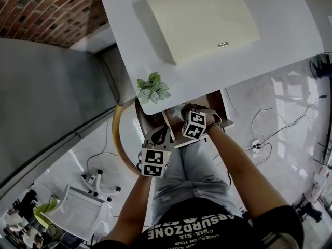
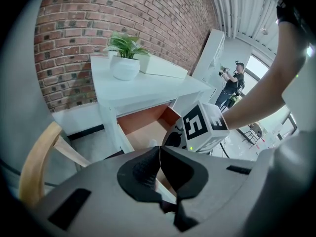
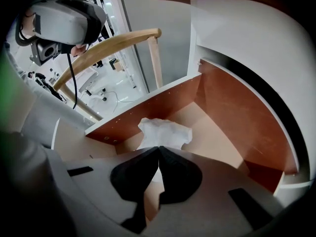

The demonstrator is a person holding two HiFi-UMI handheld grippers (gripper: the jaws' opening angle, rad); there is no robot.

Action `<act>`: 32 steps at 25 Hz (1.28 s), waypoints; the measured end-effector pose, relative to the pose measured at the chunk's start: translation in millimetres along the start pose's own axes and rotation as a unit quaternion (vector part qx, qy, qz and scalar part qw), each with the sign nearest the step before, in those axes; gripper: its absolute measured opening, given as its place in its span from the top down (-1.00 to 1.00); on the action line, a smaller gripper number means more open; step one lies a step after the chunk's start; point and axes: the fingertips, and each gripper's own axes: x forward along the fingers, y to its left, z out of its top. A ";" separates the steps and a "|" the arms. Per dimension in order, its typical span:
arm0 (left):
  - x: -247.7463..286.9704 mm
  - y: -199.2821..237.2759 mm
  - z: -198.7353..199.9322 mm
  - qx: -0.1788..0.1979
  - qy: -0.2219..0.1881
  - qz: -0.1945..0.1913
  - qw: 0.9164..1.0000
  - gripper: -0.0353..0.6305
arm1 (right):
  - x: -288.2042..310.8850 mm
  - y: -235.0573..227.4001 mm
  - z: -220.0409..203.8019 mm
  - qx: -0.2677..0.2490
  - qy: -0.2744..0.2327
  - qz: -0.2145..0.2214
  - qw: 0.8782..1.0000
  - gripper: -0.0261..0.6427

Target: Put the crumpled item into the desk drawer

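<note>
A white crumpled paper [image 3: 164, 132] hangs just above the floor of the open desk drawer [image 3: 224, 107], which has reddish-brown walls. My right gripper [image 3: 158, 148] is shut on the paper, and white shows between its jaws. In the head view the right gripper [image 1: 188, 110] reaches into the drawer [image 1: 220, 104] under the white desk [image 1: 290, 35]. My left gripper [image 2: 160, 148] is shut with nothing in it. It stays back over the person's lap [image 1: 161, 136], pointing at the drawer [image 2: 143, 123].
A wooden chair back [image 1: 118, 134] curves to the left of the drawer. A small potted plant [image 1: 153, 87] stands at the desk's near corner. A cream flat case [image 1: 202, 17] lies on the desk. Cables run over the floor at the right.
</note>
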 end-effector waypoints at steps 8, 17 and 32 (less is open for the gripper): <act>3.3 4.2 -3.2 -0.006 0.005 0.002 1.000 0.88 | 18.1 -0.8 -11.9 -0.002 0.022 0.004 1.000 0.93; 9.2 6.0 -8.3 -0.011 0.009 0.001 1.000 0.88 | 32.4 1.1 -22.2 -0.010 0.041 0.012 0.999 0.93; 17.6 9.4 -15.5 -0.015 0.018 0.000 1.000 0.88 | 50.6 3.6 -31.6 -0.031 0.070 0.018 0.997 0.89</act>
